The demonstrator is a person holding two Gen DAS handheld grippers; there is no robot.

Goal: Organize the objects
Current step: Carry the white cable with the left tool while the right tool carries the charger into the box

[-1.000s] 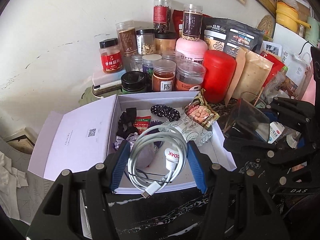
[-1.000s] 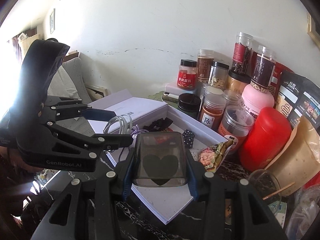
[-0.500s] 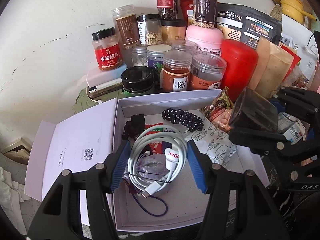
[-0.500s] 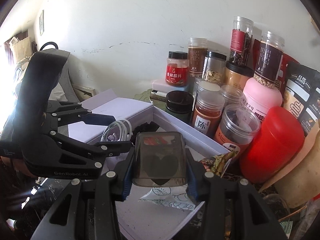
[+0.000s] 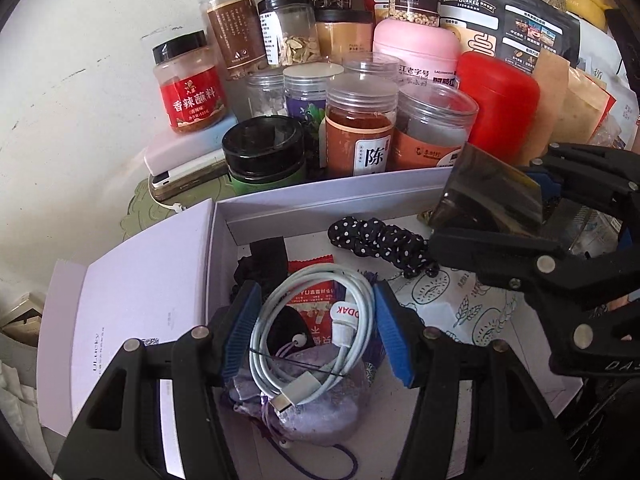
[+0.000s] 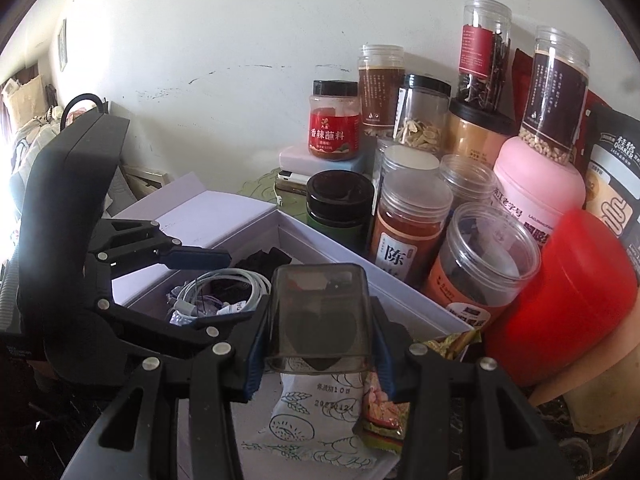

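Note:
My left gripper is shut on a coiled white cable and holds it over the open white box, above a purple pouch. My right gripper is shut on a smoky clear phone case with a heart, held over the box's right side; the case also shows in the left wrist view. In the box lie a black dotted scrunchie, a black cloth item and a white printed packet.
Several jars stand behind the box: a red-label spice jar, a black-lidded jar, an orange jar. A pink tub, a red canister and snack bags crowd the right. The box lid lies open at the left.
Both grippers moved forward over the box with their loads. The cable now hangs above the purple pouch, and the jars look nearer.

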